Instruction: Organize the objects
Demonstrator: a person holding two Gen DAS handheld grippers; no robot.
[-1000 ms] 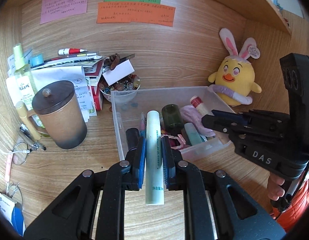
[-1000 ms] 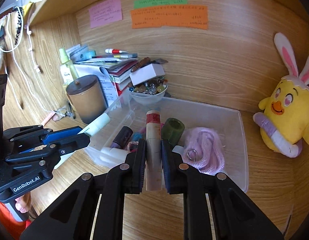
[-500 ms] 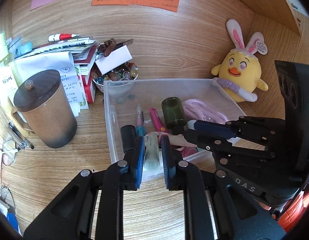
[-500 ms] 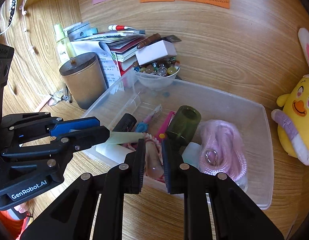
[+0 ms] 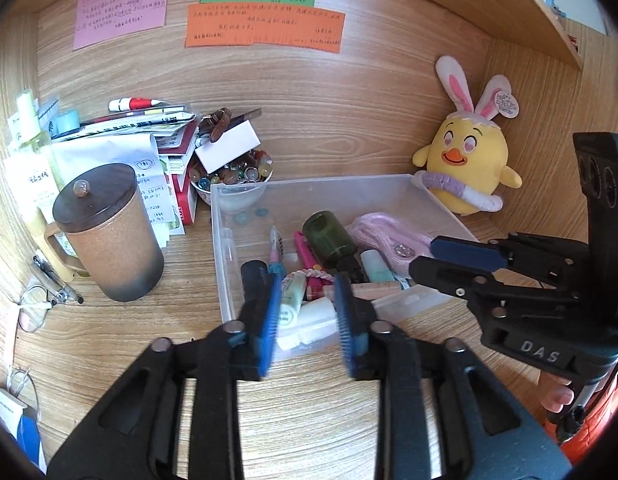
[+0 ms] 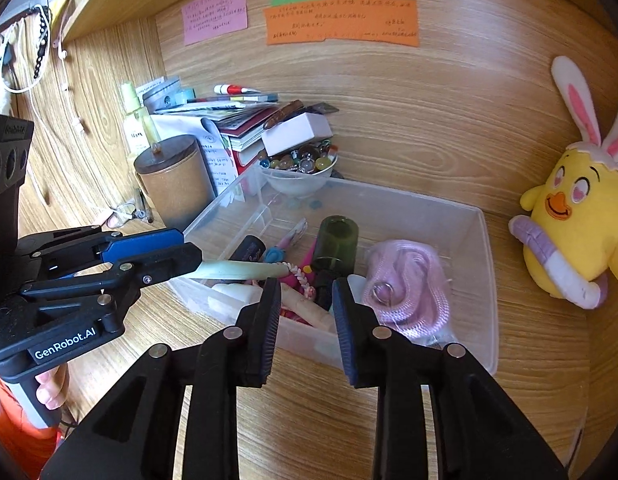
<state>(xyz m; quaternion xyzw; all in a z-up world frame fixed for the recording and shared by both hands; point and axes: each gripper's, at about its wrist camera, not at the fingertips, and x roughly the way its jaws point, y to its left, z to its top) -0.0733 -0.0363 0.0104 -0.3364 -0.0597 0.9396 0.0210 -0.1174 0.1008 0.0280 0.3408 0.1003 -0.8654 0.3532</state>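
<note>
Both pairs of jaws point down at a clear plastic bin (image 5: 223, 248) on the wooden tabletop (image 5: 309, 420).

Left gripper (image 5: 307, 292): jaws have just been opening and now stand at a narrow gap. The pale green tube (image 5: 291, 300) lies between them inside the bin, close to the left pad, with a clear gap to the right pad. Not gripped.

Right gripper (image 6: 305, 292): jaws have likewise just been opening, also to a narrow gap. A beige tube (image 6: 309, 312) lies slanted between them on the bin's contents, and neither pad presses on it.

Left view only: the green tube is seen nearly end-on, printed end towards the camera. Spectacles and pens (image 5: 41, 300) lie on the tabletop far left of the jaws, past the brown lidded mug (image 5: 109, 232). The fingers of the hand on the right handle show at lower right.

Right view only: the same green tube is seen side-on, running from the left jaws' tips over the bin's near-left rim to a braided pink-and-white cord (image 6: 299, 276). A metal ring shows on the pink rope (image 6: 409, 280), just right of the right jaws. Cords hang on the wall at far upper left.

Both views: a dark green bottle (image 6: 336, 240) lies ahead of the jaws and a bowl of marbles (image 5: 233, 176) stands beyond the bin. A plush chick (image 5: 465, 168) sits to the far right.
</note>
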